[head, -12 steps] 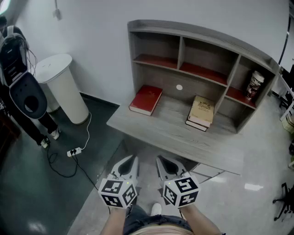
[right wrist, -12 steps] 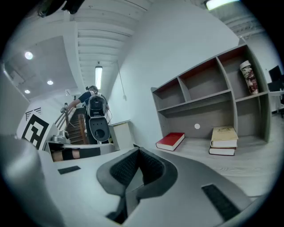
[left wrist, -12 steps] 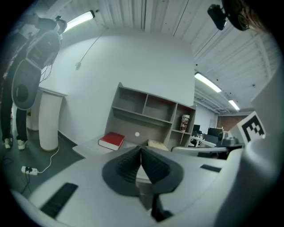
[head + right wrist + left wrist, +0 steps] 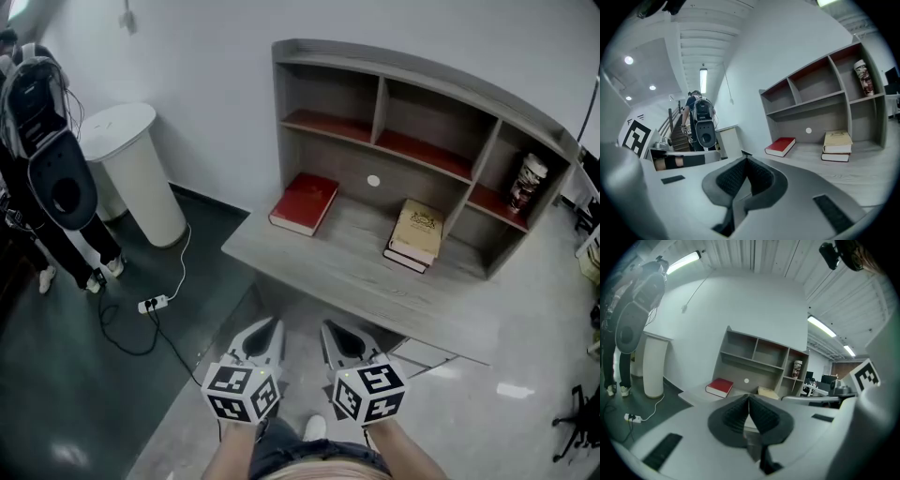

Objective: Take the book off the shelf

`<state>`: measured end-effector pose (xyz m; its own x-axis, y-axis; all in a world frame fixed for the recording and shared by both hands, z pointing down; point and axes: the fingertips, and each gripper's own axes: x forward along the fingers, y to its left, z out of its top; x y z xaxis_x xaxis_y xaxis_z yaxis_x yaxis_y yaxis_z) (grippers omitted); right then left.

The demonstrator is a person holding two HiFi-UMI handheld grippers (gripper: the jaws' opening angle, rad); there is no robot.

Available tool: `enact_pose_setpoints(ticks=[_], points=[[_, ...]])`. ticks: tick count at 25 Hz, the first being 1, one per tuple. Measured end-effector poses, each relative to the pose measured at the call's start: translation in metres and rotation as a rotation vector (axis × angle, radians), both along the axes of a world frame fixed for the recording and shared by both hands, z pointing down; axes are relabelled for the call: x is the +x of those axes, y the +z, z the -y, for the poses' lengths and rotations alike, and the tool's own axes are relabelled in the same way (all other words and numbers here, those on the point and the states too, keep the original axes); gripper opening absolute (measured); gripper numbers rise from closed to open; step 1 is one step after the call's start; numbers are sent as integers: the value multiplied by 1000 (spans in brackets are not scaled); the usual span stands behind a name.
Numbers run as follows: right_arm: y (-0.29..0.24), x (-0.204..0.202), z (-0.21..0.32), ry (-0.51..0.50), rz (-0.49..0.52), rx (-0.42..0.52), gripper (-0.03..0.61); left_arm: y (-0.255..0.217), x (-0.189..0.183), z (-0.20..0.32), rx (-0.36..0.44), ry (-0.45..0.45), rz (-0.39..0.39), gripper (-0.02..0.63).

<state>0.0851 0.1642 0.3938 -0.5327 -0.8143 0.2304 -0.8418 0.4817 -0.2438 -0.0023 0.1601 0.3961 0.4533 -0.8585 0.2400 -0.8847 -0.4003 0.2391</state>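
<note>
A red book (image 4: 304, 202) lies flat at the left of the grey desk (image 4: 309, 267), under the shelf unit (image 4: 422, 103). A stack of two books, tan on top (image 4: 414, 232), lies to its right. Both show in the left gripper view, red book (image 4: 720, 386) and tan book (image 4: 767, 391), and in the right gripper view, red book (image 4: 781, 146) and tan stack (image 4: 837, 145). My left gripper (image 4: 263, 335) and right gripper (image 4: 335, 337) are shut and empty, side by side, short of the desk's front edge.
A patterned cup (image 4: 527, 182) stands in the shelf's right compartment. A white round bin (image 4: 133, 173) stands left of the desk. A dark machine on a stand (image 4: 45, 141) is at far left, with a power strip and cable (image 4: 153, 305) on the floor.
The view has shifted slightly, so the desk and bin sit a little further right. Both grippers have stayed where they were and stayed shut.
</note>
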Motion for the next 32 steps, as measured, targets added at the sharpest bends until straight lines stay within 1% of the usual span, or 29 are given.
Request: enact_pose_setpoints(ticks=[5, 10, 20, 26, 32], points=[[-1, 7, 3, 24, 18, -2, 8, -1, 4, 1, 4, 1, 2, 14], [-6, 11, 7, 16, 53, 4, 8, -8, 7, 5, 22, -6, 12, 14], [1, 19, 23, 44, 69, -40, 8, -10, 5, 20, 16, -20, 32, 14], [9, 20, 39, 47, 62, -61, 8, -6, 2, 39, 8, -26, 29, 14], [14, 7, 67, 46, 51, -73, 8, -1, -8, 70, 2, -15, 27, 14]])
